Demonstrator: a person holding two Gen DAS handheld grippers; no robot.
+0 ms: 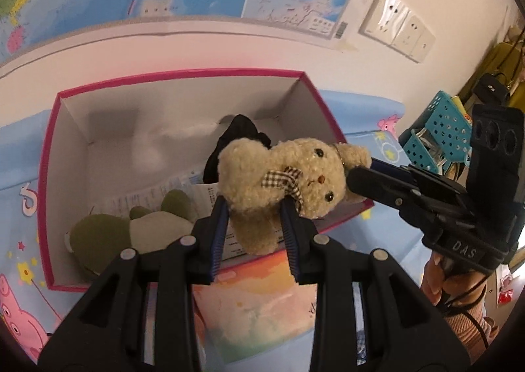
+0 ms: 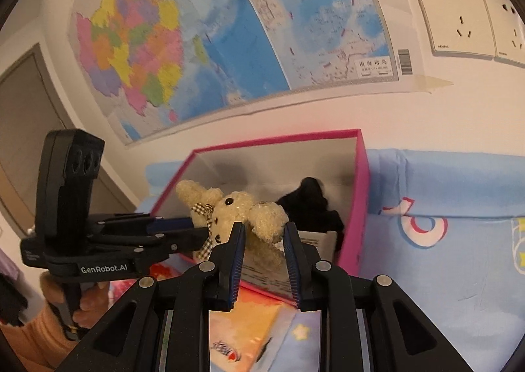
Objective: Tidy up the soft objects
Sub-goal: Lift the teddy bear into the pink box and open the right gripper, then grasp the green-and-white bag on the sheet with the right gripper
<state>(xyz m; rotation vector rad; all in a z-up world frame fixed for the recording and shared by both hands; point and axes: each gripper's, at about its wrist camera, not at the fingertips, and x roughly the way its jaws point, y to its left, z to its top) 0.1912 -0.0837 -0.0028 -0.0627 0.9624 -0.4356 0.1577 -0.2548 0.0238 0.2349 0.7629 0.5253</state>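
Left tongs (image 1: 254, 208) clamped on the body of a tan bear (image 1: 285, 172), held just above the near edge of a pink box (image 1: 46, 181). Right tongs (image 2: 264, 231) closed on the bear's (image 2: 229, 208) ear; in the left view their tips (image 1: 357, 175) meet the head from the right. Bear lies sideways, checked bow at its neck. Inside the box: green plush (image 1: 108, 231) at the near left, black cloth (image 1: 236, 139) toward the back, printed paper (image 1: 170, 191) under them. Box sits on a blue cartoon-print sheet (image 2: 459, 240). Map (image 2: 197, 27) and sockets (image 2: 459, 14) on the wall behind; teal basket (image 1: 439, 129) to the right.
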